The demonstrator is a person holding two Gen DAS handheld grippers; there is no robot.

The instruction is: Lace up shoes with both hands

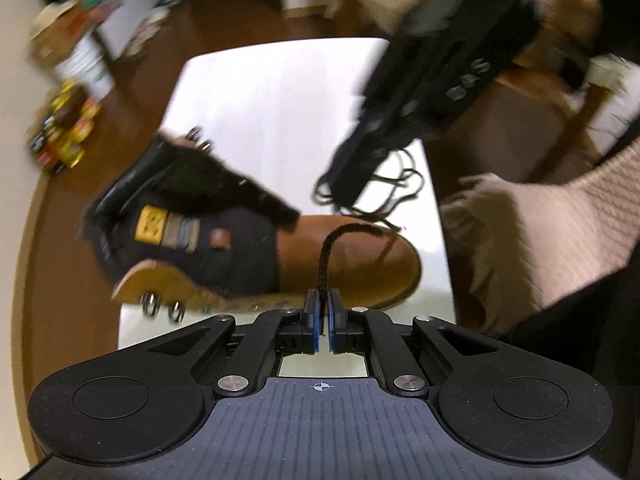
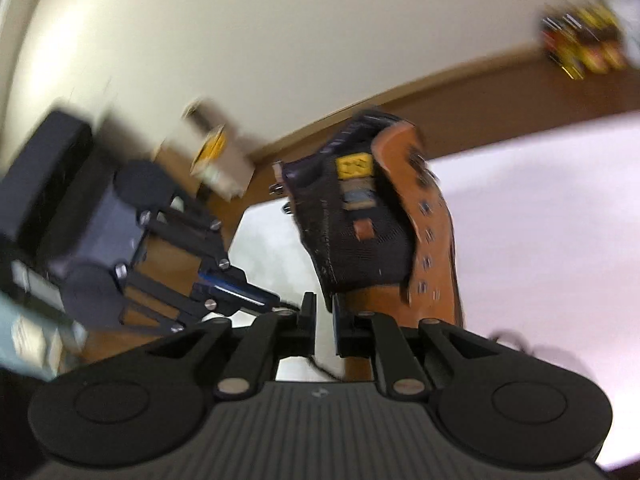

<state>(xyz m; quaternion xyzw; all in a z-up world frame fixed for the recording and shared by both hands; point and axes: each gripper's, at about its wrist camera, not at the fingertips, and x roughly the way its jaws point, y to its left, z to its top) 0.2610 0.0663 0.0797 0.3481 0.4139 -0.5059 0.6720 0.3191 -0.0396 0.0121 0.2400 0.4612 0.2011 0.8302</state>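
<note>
Pinching a dark braided lace (image 1: 323, 258) between nearly closed jaws, the left gripper (image 1: 324, 320) is pointing steeply down at the toe of one brown boot (image 1: 352, 256). The boot is lying on a white table (image 1: 256, 92), its toe toward the table's right edge, its black tongue spread open. The right gripper (image 2: 323, 320) is tilting down at the boot from the table's right side, jaws parted with nothing clearly between them. More lace (image 1: 384, 188) is lying looped behind the toe.
</note>
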